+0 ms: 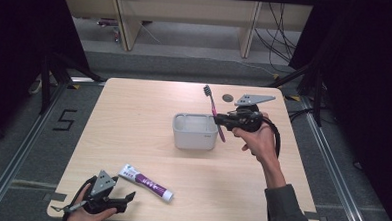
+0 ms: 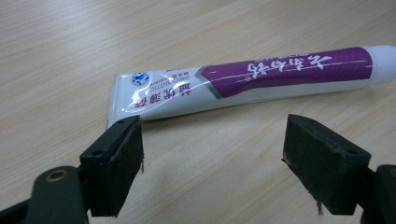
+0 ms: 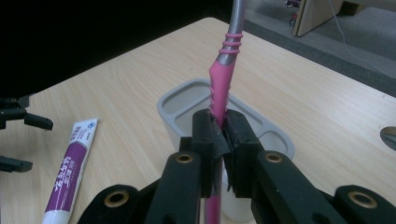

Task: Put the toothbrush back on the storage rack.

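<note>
Pale wood grain runs across the table [image 1: 132,138] we work at, and we start at its near edge. There, at the near left corner, our left gripper [image 1: 122,200] rests low on the wood with its jaws spread wide and nothing between them. In the left gripper view the two black pads [image 2: 116,163] stand well apart, and the toothpaste tube [image 2: 243,81] lies crosswise just beyond them, untouched. Seen from the high view, the tube [image 1: 146,183] is white with a purple band and lies flat just right of the left gripper, its crimped end towards the far left and its cap towards the near right.

Farther in, near the middle of the table, we see the grey holder [image 1: 195,131], a rounded box with open compartments on top. Our right gripper [image 1: 218,119] hangs at the holder's right side, its jaws clamped tight on the pink handle of the toothbrush [image 1: 214,111]. The right gripper view shows the pads [image 3: 208,135] pinching that handle [image 3: 220,88] directly above the holder [image 3: 187,100]. The brush stands nearly upright, tilted a little, with its dark bristle head towards the far side and its lower end down by the holder's right rim; we cannot tell whether it touches.

A small dark round mark [image 1: 227,97] sits on the wood beyond the right gripper.
</note>
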`<state>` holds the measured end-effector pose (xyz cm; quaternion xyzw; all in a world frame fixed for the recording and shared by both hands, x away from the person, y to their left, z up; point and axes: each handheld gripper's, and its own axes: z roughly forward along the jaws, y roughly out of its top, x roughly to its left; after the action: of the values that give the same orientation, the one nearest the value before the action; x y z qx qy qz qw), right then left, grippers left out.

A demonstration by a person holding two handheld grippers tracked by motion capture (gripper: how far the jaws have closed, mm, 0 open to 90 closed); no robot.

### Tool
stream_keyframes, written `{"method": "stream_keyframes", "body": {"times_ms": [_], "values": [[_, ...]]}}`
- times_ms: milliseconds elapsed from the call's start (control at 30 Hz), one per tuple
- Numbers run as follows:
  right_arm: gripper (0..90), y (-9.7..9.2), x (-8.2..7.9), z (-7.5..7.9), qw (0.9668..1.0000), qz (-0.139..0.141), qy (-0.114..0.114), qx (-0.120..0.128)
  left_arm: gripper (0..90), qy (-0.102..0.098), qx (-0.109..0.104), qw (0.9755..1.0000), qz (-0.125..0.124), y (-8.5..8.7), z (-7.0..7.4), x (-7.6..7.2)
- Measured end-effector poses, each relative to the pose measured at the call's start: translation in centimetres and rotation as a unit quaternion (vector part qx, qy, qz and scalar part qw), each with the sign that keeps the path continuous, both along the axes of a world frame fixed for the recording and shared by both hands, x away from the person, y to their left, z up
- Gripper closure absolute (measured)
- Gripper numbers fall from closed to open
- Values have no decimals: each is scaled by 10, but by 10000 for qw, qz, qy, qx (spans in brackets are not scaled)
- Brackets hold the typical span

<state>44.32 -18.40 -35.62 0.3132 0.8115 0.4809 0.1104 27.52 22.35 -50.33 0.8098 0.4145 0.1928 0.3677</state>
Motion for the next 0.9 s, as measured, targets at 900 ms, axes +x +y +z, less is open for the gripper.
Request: {"method": "stream_keyframes", "body": {"times_ms": [900], "values": [[840,12,46,-10,9976,-513,-283,368,196,-23,-28,10000,-48,0,-1,0]]}}
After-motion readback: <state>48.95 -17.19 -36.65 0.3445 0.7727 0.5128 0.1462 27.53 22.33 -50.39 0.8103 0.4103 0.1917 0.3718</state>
